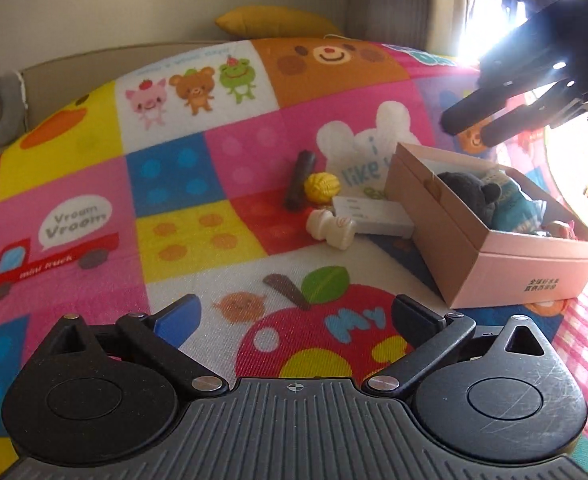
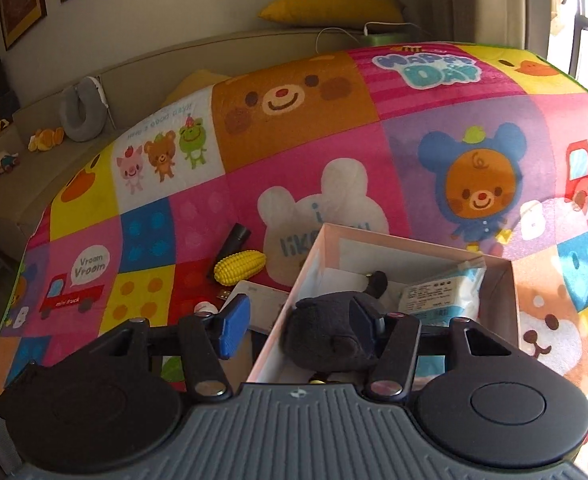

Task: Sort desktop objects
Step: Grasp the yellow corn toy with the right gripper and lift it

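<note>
A pink cardboard box (image 1: 534, 272) stands on the cartoon mat (image 1: 197, 168) at the right. Inside it lie a dark grey plush toy (image 1: 474, 192) and a teal packet (image 1: 522, 200). Left of the box lie a black cylinder (image 1: 300, 180), a yellow toy corn (image 1: 322, 187), a white bone-shaped toy (image 1: 332, 228) and a flat white box (image 1: 378, 216). My left gripper (image 1: 298, 316) is open and empty, low over the mat. My right gripper (image 2: 300, 320) is open above the pink box (image 2: 314, 256), its fingers around the plush (image 2: 330, 340); it shows in the left view (image 1: 474, 124).
The corn (image 2: 239, 266) and black cylinder (image 2: 233, 242) lie left of the box in the right view. A wipes packet (image 2: 442, 296) rests in the box. A yellow pillow (image 2: 330, 6) and a grey neck pillow (image 2: 81, 110) lie beyond the mat.
</note>
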Demonstrator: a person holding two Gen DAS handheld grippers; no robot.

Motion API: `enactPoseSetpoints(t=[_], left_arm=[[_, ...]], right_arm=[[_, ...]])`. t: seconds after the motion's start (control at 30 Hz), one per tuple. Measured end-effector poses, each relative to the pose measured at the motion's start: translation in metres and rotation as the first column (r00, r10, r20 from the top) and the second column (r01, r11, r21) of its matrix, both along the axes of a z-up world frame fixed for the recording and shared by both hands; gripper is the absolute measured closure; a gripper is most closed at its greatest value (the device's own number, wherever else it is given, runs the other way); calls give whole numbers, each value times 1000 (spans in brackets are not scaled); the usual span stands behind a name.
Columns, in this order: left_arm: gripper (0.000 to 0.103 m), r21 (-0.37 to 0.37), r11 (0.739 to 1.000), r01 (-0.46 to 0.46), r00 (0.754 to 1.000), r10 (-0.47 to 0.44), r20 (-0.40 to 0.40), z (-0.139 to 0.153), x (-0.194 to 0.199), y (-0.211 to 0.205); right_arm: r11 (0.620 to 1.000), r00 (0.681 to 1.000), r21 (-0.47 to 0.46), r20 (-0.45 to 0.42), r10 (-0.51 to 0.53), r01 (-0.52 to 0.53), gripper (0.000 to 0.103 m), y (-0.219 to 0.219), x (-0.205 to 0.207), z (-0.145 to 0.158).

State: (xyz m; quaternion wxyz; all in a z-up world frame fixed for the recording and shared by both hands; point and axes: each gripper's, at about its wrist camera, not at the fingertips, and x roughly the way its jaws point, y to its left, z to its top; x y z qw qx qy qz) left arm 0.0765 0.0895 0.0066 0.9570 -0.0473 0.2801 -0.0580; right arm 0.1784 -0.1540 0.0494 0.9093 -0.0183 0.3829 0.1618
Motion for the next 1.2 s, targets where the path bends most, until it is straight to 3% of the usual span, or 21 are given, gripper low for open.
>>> enactPoseSetpoints(t=[0.17, 0.37, 0.57, 0.67, 0.9, 1.0, 1.03, 1.2], left_arm=[[0, -66, 998, 0, 1000, 1, 11, -1, -3, 8], [0, -124, 992, -14, 1000, 14, -6, -3, -2, 16], [0, -156, 988, -18, 1000, 16, -14, -4, 0, 20], [0, -163, 986, -19, 1000, 17, -17, -5, 0, 21], [0, -187, 982, -31, 999, 26, -28, -6, 1, 25], [0, -188, 982, -29, 999, 25, -28, -6, 2, 25], [0, -190, 981, -28, 999, 23, -28, -6, 1, 25], [0, -194, 981, -26, 999, 18, -40, -8, 3, 25]], right_arm=[[999, 992, -3, -121, 37, -38, 55, 60, 54, -20], [999, 980, -6, -194, -37, 36, 33, 109, 112, -54], [992, 950, -66, -289, -119, 105, 32, 127, 136, -86], [993, 937, -59, -331, -115, 101, 51, 130, 134, -92], [997, 952, -33, -297, -75, 69, 60, 128, 115, -82], [1000, 962, -8, -272, -30, 29, 62, 122, 99, -66], [1000, 964, 3, -266, -14, 16, 72, 118, 90, -58], [993, 962, 67, -251, 106, -92, 73, 83, 45, -27]])
